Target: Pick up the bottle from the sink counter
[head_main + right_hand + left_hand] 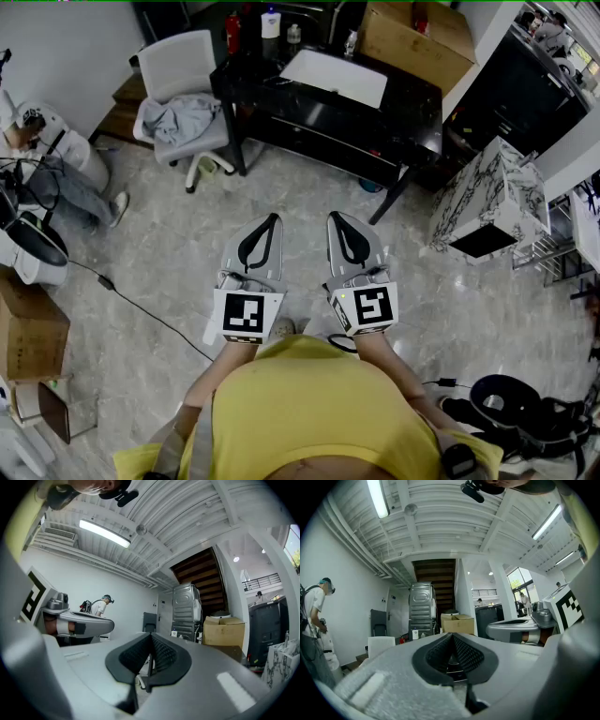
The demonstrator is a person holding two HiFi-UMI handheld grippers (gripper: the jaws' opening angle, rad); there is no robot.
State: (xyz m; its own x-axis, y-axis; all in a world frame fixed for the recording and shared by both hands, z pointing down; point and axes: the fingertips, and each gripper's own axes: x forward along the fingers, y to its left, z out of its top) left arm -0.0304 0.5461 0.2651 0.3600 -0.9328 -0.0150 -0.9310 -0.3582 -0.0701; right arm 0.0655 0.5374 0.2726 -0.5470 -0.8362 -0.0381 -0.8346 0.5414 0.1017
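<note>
Barely started tbh. Left gripper [271, 219] and right gripper [336, 217] both pinched shut, empty. Sink counter [412, 98] well off at 12 o'clock, bottles [270, 22] untouched on back edge.

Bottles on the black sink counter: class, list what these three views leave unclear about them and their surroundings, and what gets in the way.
- Head view: the bottles are too small to read labels or fill levels.
- Gripper views: the shut left gripper and right gripper cover most of the counter with their own bodies.
- Head view: the seated person is cut off by the left edge.
</note>
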